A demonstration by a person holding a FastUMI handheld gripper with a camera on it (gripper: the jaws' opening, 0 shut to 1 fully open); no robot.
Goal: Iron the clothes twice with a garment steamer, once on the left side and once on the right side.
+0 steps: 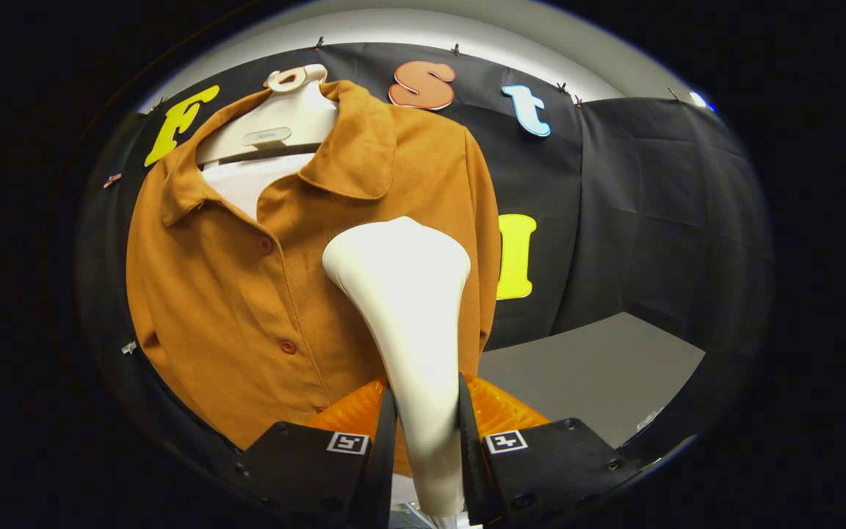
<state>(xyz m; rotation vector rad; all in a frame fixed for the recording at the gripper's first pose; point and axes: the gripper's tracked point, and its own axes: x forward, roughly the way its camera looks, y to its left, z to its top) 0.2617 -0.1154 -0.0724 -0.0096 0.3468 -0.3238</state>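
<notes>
The claw (427, 433) clamps the steamer (408, 308), its head before the shirt (247, 294) hanging on a hanger (276, 128).

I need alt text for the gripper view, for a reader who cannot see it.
The gripper has its fingers shut on the neck of a white garment steamer, whose wide head is raised in front of an orange-brown button shirt. The shirt hangs on a white hanger before the black booth wall.

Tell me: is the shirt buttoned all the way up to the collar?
No, the shirt hangs open at the collar.
</notes>
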